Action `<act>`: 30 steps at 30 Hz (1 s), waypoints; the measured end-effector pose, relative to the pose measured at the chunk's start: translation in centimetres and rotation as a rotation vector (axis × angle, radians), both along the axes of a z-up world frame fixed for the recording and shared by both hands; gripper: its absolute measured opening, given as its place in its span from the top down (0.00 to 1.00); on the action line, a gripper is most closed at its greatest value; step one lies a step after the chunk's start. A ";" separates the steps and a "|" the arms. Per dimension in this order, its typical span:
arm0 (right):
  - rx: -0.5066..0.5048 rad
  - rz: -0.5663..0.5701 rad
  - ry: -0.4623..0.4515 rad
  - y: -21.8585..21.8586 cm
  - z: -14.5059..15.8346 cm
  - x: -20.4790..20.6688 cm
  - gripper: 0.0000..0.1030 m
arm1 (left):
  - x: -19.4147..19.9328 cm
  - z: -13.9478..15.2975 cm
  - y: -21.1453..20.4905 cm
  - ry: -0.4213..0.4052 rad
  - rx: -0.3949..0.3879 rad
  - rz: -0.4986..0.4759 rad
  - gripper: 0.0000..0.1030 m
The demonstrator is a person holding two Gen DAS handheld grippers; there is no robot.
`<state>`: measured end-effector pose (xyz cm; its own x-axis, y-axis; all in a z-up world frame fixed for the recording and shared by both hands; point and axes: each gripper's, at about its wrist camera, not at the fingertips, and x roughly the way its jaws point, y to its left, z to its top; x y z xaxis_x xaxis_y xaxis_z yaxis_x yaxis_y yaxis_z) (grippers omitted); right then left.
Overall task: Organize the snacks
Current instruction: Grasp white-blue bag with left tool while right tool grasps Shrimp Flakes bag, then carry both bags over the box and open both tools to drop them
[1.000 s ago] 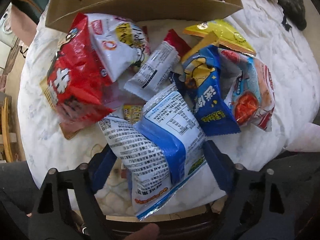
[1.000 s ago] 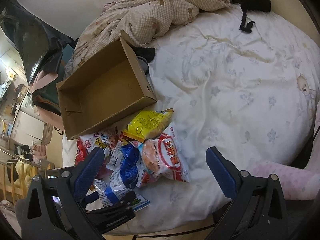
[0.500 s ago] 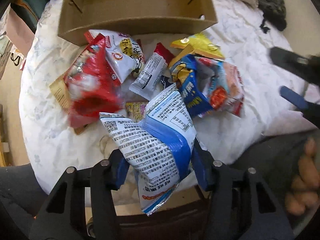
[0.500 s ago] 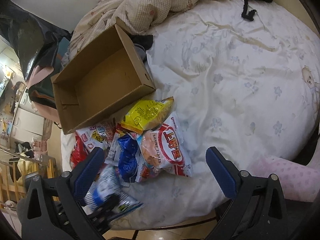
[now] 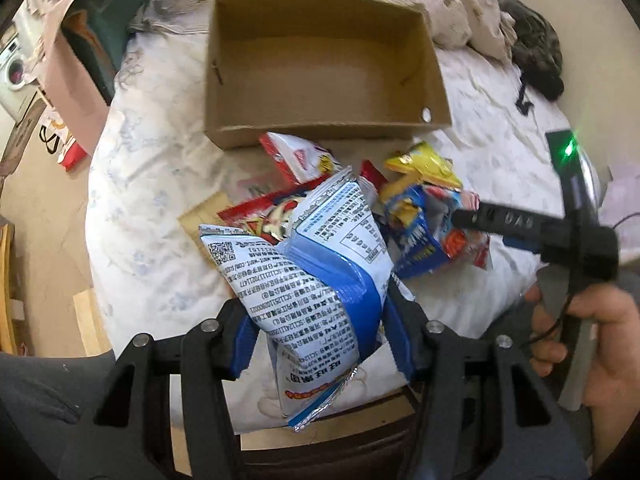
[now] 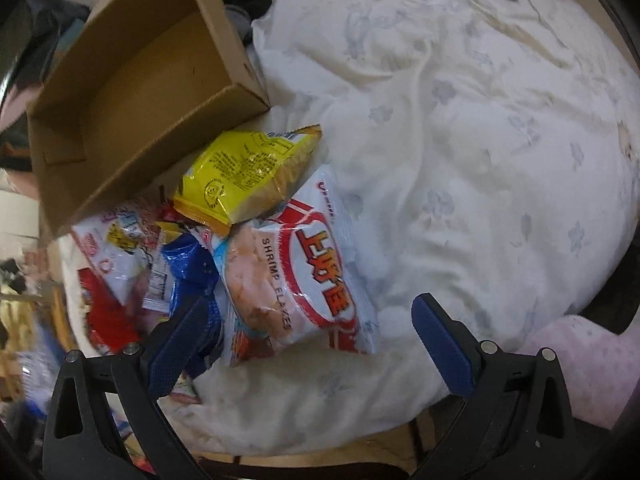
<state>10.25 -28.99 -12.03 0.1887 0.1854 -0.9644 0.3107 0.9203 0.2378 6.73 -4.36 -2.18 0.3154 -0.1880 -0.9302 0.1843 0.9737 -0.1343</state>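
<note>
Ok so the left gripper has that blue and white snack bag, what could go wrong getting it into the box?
The left gripper pinches the blue and white bag mid-body, so puffy foil might slip or crush. Its hanging tail could catch the cardboard box near wall. The open right gripper over the shrimp flakes bag might cross its path.

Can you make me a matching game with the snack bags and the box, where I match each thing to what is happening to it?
Things:
1. blue and white bag
2. yellow bag
3. shrimp flakes bag
4. cardboard box

States:
A. nothing inside it
B. squeezed in the left gripper
C. lying in front of the open right gripper
D. lying partly on top of the shrimp flakes bag, near the box

Pairs: 1-B, 2-D, 3-C, 4-A
</note>
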 end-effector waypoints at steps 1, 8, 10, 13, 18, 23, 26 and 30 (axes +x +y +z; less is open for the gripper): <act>0.004 0.002 0.006 0.2 -0.4 0.2 0.00 | 0.2 -0.1 0.3 -0.002 0.000 0.004 0.50; 0.002 0.013 0.047 1.1 -2.2 0.9 0.07 | 1.0 -1.1 0.4 0.003 0.004 0.010 0.50; -0.003 0.011 0.048 1.0 -2.3 1.0 0.07 | 1.1 -1.2 0.4 0.009 0.000 0.017 0.50; -0.011 0.016 0.045 1.2 -2.4 1.2 0.11 | 1.4 -1.3 0.3 0.010 0.001 0.016 0.50; -0.017 0.032 0.029 1.4 -2.1 1.5 0.24 | 2.0 -1.2 0.1 0.002 0.010 0.011 0.50; -0.006 0.029 0.005 0.9 -1.0 0.4 0.40 | 2.2 -0.6 0.4 -0.014 0.008 0.015 0.50; 0.018 0.021 -0.019 0.5 0.2 -0.7 0.43 | 2.4 0.0 1.0 -0.029 0.003 0.020 0.50; 0.036 0.035 -0.070 0.5 2.6 -2.3 0.50 | 2.7 0.8 1.8 -0.042 -0.001 0.033 0.50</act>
<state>7.91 -28.51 -9.39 0.2484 0.2273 -0.9416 0.2600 0.9208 0.2908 9.39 -2.57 -1.42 0.3599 -0.1776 -0.9159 0.1573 0.9792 -0.1281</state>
